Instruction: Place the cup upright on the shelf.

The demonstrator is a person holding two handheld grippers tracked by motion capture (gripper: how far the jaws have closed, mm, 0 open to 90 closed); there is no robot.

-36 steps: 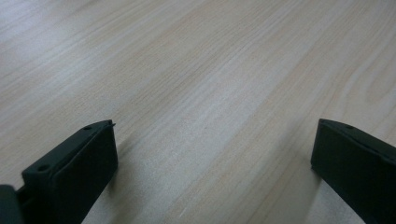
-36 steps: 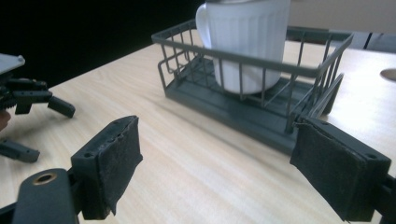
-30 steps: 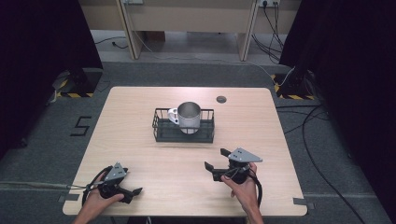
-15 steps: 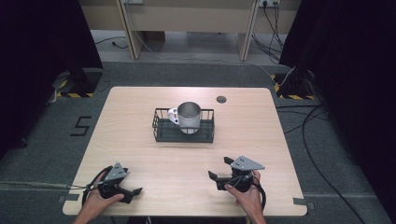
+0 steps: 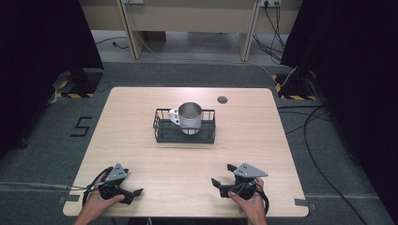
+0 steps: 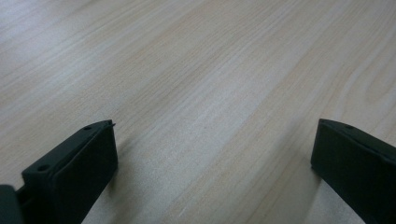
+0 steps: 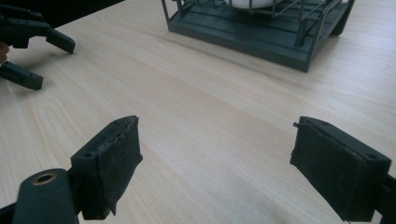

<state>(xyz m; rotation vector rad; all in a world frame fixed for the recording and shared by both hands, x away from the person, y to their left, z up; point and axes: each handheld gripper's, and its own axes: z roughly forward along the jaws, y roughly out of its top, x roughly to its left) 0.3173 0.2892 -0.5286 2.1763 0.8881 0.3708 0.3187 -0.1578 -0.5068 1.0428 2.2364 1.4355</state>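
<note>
A silver-grey mug point(image 5: 190, 115) with a white handle stands upright inside a black wire basket point(image 5: 162, 132) at the table's middle. My left gripper point(image 5: 133, 194) rests near the front left edge, held by a hand, its jaws wide open over bare wood point(image 6: 215, 130). Near the front right my right gripper point(image 5: 223, 175) is also hand-held and open, with nothing between its pads point(image 7: 215, 126). The right gripper view looks toward the basket point(image 7: 261, 35) and the mug's white base point(image 7: 252, 3), well beyond the jaws, with the left gripper point(image 7: 35, 58) at far left.
The light wooden table point(image 5: 141, 103) has a small dark round disc point(image 5: 222, 99) set in it behind the basket. Bare wood lies between the basket and both grippers. Cables run over the grey floor at right point(image 5: 319, 126).
My right gripper has moved toward the table's front edge and come down lower. The left gripper, basket and mug have stayed put.
</note>
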